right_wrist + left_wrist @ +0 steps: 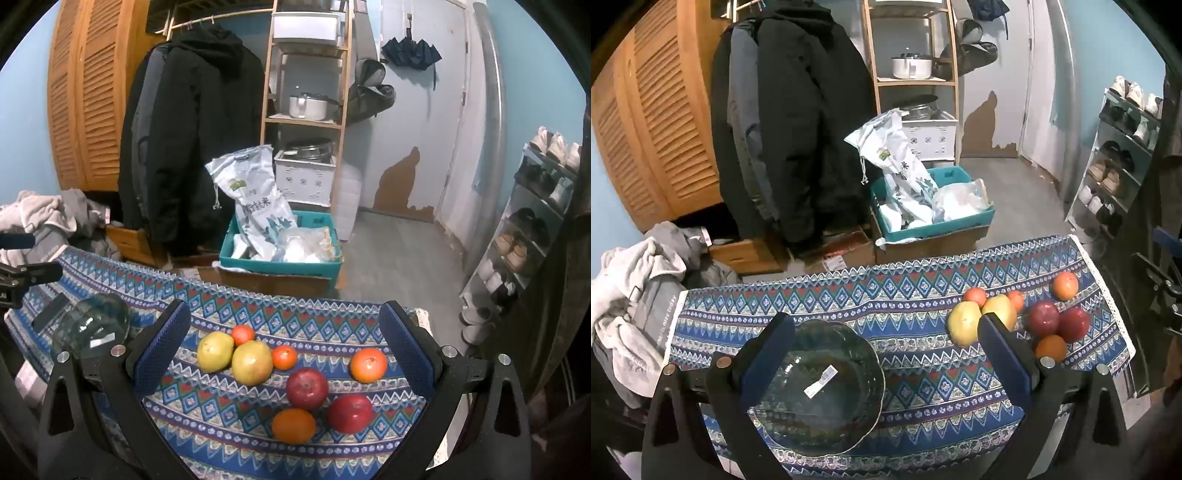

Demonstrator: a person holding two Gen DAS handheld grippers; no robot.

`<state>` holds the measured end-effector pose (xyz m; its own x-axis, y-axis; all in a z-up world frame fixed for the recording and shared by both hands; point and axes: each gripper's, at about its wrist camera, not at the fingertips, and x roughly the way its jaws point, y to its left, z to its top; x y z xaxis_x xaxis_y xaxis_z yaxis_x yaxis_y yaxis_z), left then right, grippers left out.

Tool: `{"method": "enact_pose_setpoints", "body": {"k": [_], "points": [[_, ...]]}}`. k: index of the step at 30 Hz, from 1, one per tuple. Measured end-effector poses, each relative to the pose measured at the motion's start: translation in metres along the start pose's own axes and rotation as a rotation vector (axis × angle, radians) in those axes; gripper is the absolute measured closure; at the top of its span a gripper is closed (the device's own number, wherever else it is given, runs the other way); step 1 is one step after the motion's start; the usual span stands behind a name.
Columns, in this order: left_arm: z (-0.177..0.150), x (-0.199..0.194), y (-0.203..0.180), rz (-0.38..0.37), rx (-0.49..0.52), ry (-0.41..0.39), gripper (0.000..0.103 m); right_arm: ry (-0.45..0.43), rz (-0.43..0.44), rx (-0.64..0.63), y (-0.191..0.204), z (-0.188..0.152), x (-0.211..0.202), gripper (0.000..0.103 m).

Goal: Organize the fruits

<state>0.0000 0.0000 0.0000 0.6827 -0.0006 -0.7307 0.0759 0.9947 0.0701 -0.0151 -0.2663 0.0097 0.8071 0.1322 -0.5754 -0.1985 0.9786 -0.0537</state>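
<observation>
A clear glass bowl [820,387] with a white sticker sits on the patterned tablecloth [916,373]. My left gripper [886,321] is open above it, with the bowl between its fingers. Loose fruit lies to the right: two yellow-green mangoes [252,362], two red apples [307,387], a large orange [293,425], a round orange [368,364] and two small tangerines [284,357]. My right gripper [284,310] is open and empty above the fruit. The bowl also shows at the left of the right wrist view [92,325].
Beyond the table's far edge stand a teal bin [934,218] with bags, cardboard boxes, hanging dark coats [798,140] and a wooden shelf [916,81]. A pile of clothes [631,306] lies to the left. A shoe rack [1115,166] stands to the right.
</observation>
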Motion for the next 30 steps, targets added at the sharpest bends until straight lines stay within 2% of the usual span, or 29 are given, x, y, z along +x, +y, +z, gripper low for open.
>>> {"method": "enact_pose_setpoints", "body": {"k": [11, 20, 30], "points": [[-0.0029, 0.0017, -0.002, 0.005, 0.002, 0.01, 0.003, 0.004, -0.035, 0.03, -0.0027, -0.0043, 0.0022, 0.003], [-0.0038, 0.0005, -0.0018, -0.005, 0.017, -0.008, 0.003, 0.017, 0.005, 0.024, -0.0033, -0.0012, 0.0029, 0.003], [-0.0036, -0.0022, -0.0025, -0.006, 0.022, -0.015, 0.003, 0.021, 0.007, 0.013, -0.0026, -0.0016, 0.0035, 0.003]]}}
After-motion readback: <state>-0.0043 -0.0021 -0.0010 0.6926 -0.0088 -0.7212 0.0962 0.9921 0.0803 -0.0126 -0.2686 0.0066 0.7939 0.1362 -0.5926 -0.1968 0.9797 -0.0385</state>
